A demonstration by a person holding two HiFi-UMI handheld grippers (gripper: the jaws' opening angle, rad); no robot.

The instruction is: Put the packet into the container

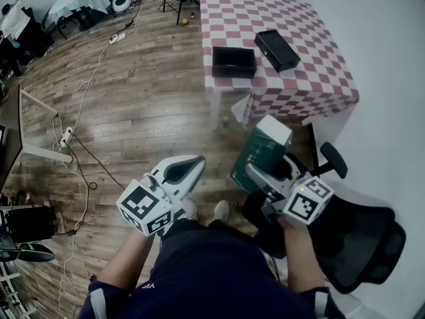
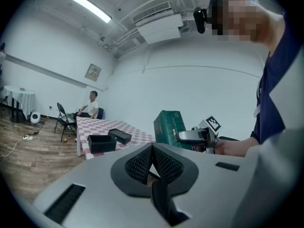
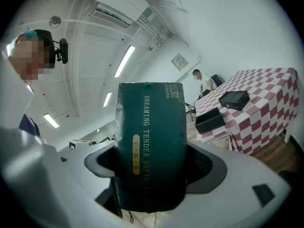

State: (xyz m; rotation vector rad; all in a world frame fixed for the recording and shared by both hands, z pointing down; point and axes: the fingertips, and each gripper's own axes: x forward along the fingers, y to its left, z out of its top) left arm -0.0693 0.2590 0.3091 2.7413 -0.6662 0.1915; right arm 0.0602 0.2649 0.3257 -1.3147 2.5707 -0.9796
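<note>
A dark green packet (image 1: 262,153) with a white top stands up between the jaws of my right gripper (image 1: 257,173), which is shut on it. In the right gripper view the packet (image 3: 152,146) fills the gap between the pads. My left gripper (image 1: 180,171) hangs beside it, shut and empty; its pads (image 2: 145,164) meet. The open black container (image 1: 233,62) sits at the near edge of a red-checked table (image 1: 319,78), far ahead of both grippers. A flat black lid (image 1: 277,49) lies to the container's right.
A black office chair (image 1: 362,238) stands right beside my right arm. Cables (image 1: 80,138) trail over the wooden floor at left. A person (image 2: 93,106) sits on a chair behind the table. A white wall runs along the right.
</note>
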